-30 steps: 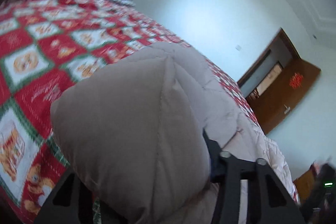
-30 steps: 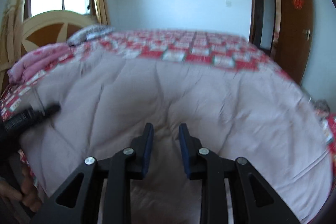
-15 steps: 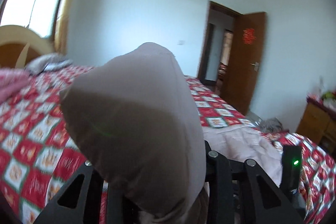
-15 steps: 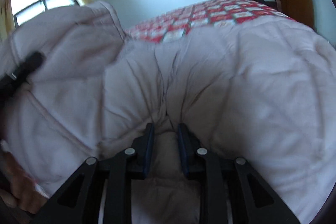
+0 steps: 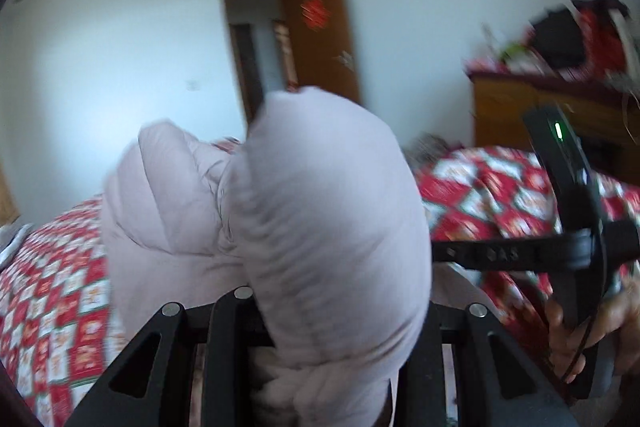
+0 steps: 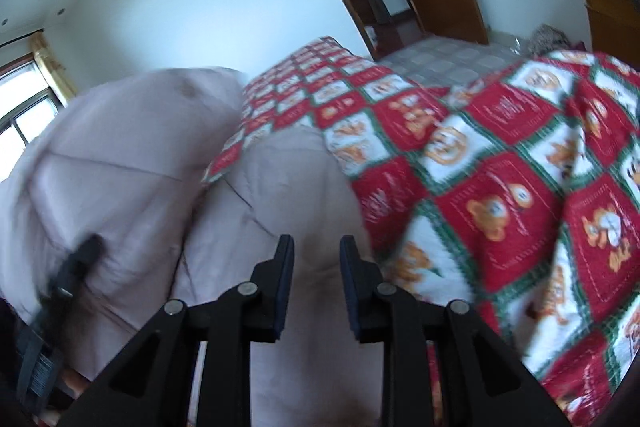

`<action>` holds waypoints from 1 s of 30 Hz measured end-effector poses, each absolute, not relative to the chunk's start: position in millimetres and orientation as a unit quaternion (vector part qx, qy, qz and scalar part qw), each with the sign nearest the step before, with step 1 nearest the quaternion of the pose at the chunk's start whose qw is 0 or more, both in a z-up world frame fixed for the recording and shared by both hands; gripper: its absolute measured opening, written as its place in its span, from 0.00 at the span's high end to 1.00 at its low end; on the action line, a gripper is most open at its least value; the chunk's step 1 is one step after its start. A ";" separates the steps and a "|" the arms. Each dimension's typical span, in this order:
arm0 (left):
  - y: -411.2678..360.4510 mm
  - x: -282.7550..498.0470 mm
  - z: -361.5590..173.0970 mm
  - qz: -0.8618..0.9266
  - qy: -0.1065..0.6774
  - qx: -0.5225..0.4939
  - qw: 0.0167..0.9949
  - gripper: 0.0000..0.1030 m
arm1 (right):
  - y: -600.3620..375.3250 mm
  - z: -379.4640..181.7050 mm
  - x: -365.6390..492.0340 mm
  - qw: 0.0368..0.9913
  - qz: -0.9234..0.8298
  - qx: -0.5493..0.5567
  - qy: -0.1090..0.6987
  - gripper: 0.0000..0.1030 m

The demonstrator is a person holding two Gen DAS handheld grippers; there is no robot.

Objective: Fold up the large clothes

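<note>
Both ends of the padded coat point(image 5: 328, 227) have swung up off the bed point(image 6: 500, 187) since a second ago, so a fold looks underway. The left gripper point(image 5: 332, 339) and right gripper point(image 6: 316, 267) each pinch bunched fabric. The coat's long axis I cannot tell.

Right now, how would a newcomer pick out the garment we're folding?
Find the bed with its red, white and green teddy-bear quilt. The padded coat bunched on it, pinched in both grippers, is plain pale pinkish-grey with stitched puffy panels, the only unpatterned fabric there.
</note>
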State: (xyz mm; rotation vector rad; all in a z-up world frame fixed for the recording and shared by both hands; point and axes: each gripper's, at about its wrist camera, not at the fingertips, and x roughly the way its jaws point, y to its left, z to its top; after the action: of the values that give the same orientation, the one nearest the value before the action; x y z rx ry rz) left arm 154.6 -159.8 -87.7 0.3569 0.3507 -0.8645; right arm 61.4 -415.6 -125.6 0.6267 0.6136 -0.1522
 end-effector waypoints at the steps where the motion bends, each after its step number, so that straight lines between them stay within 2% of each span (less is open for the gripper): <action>1: -168.8 152.9 -95.8 -0.425 0.174 0.181 0.870 0.68 | -420.8 -129.6 53.9 0.900 -0.076 0.309 0.297 0.74; 5: -194.5 141.2 -123.2 -0.462 0.183 0.219 0.840 0.68 | -430.4 -124.7 37.3 0.903 -0.086 0.317 0.275 0.71; 10: -206.7 142.1 -146.8 -0.489 0.204 0.210 0.822 0.68 | -445.3 -108.7 35.6 0.903 -0.073 0.320 0.276 0.59; 15: -216.7 136.4 -153.8 -0.490 0.206 0.215 0.819 0.68 | -458.2 -92.5 34.9 0.905 -0.049 0.338 0.253 0.55; 17: -221.1 137.4 -153.8 -0.490 0.206 0.218 0.818 0.68 | -452.0 -88.7 54.2 0.910 -0.026 0.315 0.270 0.51; 19: -211.6 141.9 -151.2 -0.490 0.208 0.222 0.817 0.68 | -442.5 -95.9 76.0 0.909 -0.032 0.281 0.306 0.59; 20: -213.0 143.2 -148.9 -0.488 0.207 0.228 0.817 0.67 | -438.3 -102.2 86.3 0.905 -0.034 0.268 0.328 0.81; 24: -204.2 132.9 -151.1 -0.463 0.187 0.275 0.822 0.54 | -424.4 -139.8 112.9 0.881 -0.042 0.260 0.394 0.82; 26: -193.1 122.8 -152.9 -0.464 0.175 0.295 0.817 0.46 | -422.2 -153.7 115.7 0.874 -0.042 0.269 0.403 0.82; 29: -172.0 109.7 -147.6 -0.483 0.171 0.293 0.807 0.42 | -424.9 -164.3 117.2 0.869 -0.039 0.283 0.403 0.82; 30: -161.5 105.2 -143.7 -0.489 0.169 0.290 0.805 0.38 | -427.5 -167.0 117.6 0.868 -0.037 0.288 0.404 0.82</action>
State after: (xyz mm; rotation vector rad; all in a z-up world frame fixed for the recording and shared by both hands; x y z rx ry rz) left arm 105.2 -161.5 -143.7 0.6219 0.3626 -1.0479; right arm 117.6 -427.5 -167.0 0.6027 0.8449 -0.0768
